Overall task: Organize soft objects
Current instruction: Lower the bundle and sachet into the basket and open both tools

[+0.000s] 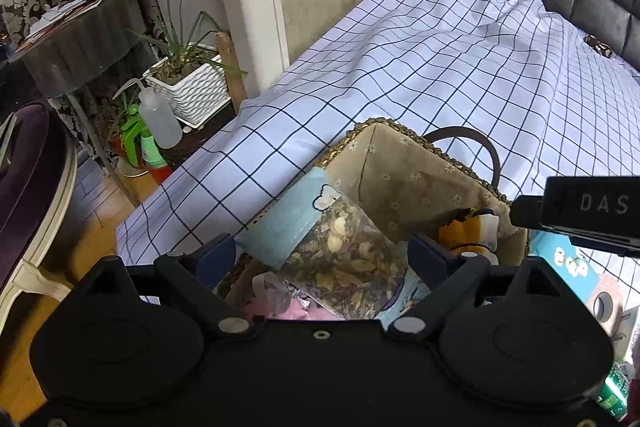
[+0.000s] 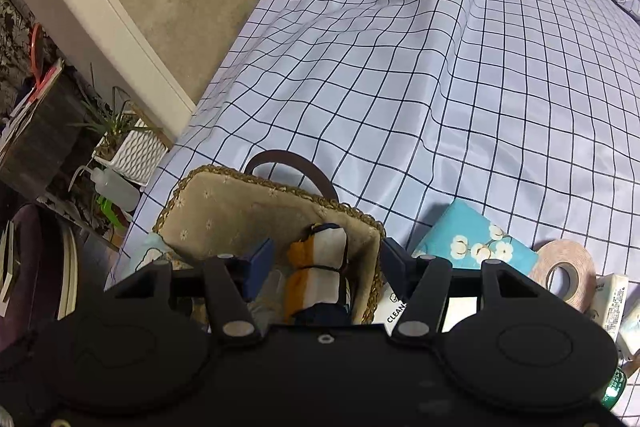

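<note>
Both tongs over the basket [image 2: 280, 207] at the bed's near edge
Left tongs [image 1: 324, 255] gape, clear of the herb pouch [image 1: 344, 251] between them; right tongs [image 2: 324, 267], part-open, straddle the cloth bundle [image 2: 320, 267], no grip.

A white bed sheet [image 2: 400, 67] crossed by a dark navy grid. A tan basket [image 2: 224, 211] with a small white-flower lining and golden braided rim. Inside, a rolled cloth [image 2: 320, 267] in orange, white and navy. Beside it, a turquoise tissue pack [image 2: 472, 239] printed with white blossoms.
</note>
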Motion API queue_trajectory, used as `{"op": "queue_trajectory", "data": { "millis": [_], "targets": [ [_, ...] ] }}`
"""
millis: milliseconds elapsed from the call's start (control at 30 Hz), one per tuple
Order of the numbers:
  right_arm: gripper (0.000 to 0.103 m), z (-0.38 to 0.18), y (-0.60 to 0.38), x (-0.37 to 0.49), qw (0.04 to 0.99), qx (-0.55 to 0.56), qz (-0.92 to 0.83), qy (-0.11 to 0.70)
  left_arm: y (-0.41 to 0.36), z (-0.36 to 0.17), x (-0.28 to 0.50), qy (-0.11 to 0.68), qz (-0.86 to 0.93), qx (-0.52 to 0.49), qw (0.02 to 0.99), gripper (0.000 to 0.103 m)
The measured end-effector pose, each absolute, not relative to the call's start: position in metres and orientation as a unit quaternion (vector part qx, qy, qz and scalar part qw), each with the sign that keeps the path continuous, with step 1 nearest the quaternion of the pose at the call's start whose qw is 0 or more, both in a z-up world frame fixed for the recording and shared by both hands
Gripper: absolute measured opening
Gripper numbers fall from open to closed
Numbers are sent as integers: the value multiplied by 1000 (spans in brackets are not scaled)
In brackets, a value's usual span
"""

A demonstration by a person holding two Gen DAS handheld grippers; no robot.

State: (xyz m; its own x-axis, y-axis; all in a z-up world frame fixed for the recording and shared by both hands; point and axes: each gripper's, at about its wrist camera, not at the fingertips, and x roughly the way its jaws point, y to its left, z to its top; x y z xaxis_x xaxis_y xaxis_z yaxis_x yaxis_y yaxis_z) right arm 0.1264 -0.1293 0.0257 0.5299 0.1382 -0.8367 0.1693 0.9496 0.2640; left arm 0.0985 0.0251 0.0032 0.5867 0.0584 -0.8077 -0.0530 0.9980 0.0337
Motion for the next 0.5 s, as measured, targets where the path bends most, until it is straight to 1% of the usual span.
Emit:
{"op": "queue_trajectory", "data": {
  "millis": [267, 500],
  "targets": [
    [59, 20, -137, 123, 849, 157, -11, 504, 25, 3, 98, 452, 43, 3, 891, 91],
    [62, 13, -162, 107, 842, 155, -37, 516, 15, 5, 93, 446, 36, 13, 894, 91]
  ]
}}
